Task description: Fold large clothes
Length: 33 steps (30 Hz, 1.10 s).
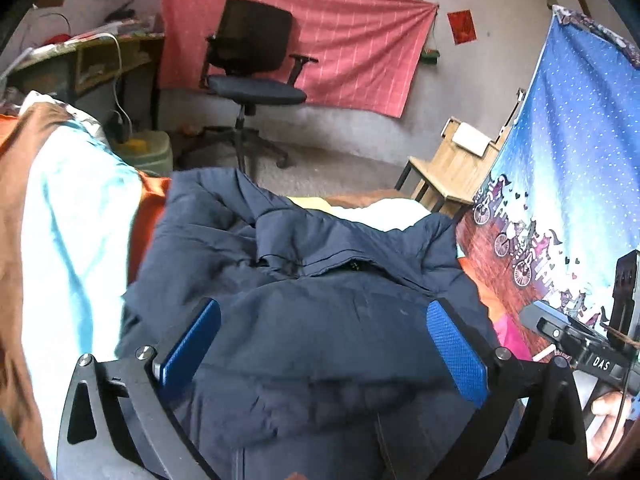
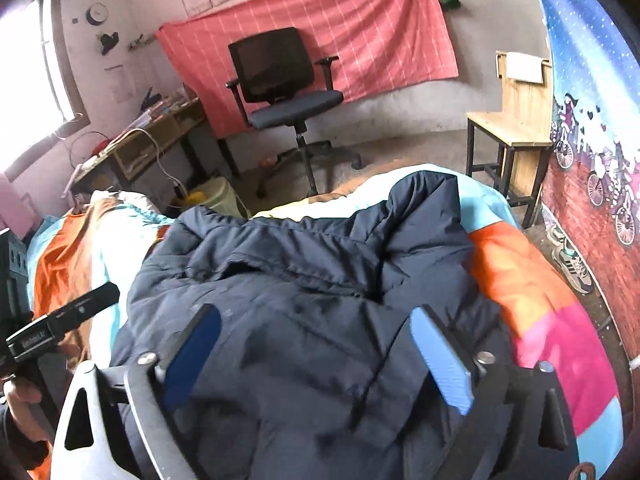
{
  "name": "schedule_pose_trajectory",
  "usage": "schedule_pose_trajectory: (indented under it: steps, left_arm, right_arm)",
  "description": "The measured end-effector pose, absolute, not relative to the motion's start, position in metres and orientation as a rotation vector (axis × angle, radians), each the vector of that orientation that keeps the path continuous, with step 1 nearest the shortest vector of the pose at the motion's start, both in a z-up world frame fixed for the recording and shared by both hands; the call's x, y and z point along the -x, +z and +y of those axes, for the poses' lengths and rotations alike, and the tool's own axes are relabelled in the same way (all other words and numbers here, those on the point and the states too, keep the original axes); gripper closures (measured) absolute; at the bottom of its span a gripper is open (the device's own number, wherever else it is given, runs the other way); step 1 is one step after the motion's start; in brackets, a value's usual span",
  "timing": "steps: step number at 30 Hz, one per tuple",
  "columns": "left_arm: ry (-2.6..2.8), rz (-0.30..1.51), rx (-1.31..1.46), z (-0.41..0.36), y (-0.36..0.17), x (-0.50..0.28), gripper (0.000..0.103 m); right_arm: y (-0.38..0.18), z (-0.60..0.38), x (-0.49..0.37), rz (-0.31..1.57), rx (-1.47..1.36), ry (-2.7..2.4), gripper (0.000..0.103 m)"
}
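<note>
On a bed [image 2: 532, 292] with a bright patchwork cover, a rumpled navy puffer jacket [image 1: 320, 308] fills centre frame, bulky, soft and probably slippery, best pinched at hem corners by the wide-open left hand-held gripper [image 1: 326, 344] and right hand-held gripper [image 2: 318, 354].

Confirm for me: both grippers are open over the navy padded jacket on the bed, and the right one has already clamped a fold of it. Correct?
Not quite. The right gripper has clamped nothing: the right wrist view shows its blue pads spread wide apart above the navy padded jacket. The rest holds: the left gripper is open over it too, and the jacket lies on the bed.
</note>
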<state>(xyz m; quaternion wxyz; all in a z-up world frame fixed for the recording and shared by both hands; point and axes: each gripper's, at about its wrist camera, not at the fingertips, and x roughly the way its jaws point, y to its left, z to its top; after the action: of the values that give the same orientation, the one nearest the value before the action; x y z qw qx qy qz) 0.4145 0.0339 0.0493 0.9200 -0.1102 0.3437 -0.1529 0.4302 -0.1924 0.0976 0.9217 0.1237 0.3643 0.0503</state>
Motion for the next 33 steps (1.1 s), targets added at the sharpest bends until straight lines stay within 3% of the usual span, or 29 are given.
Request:
schedule_pose_trajectory:
  steps: [2,14,22,33]
  left_arm:
    - [-0.303,0.686,0.220,0.039,0.060,-0.396,0.002]
    - [-0.311,0.603,0.053,0.049,0.088,-0.284,0.002]
    - [-0.343,0.618,0.028,0.039,0.071,-0.234,0.002]
    - [-0.376,0.691,-0.060,0.029,0.013,-0.197,0.002]
  right_arm:
    - [0.108,-0.184,-0.415,0.725,-0.225,0.108,0.000]
    - [0.138,-0.168,-0.314,0.712,-0.287,0.054,0.000]
    - [0.161,-0.157,-0.269,0.735,-0.199,0.063,0.000]
    - [0.127,-0.136,-0.224,0.781,-0.023,0.189,0.000]
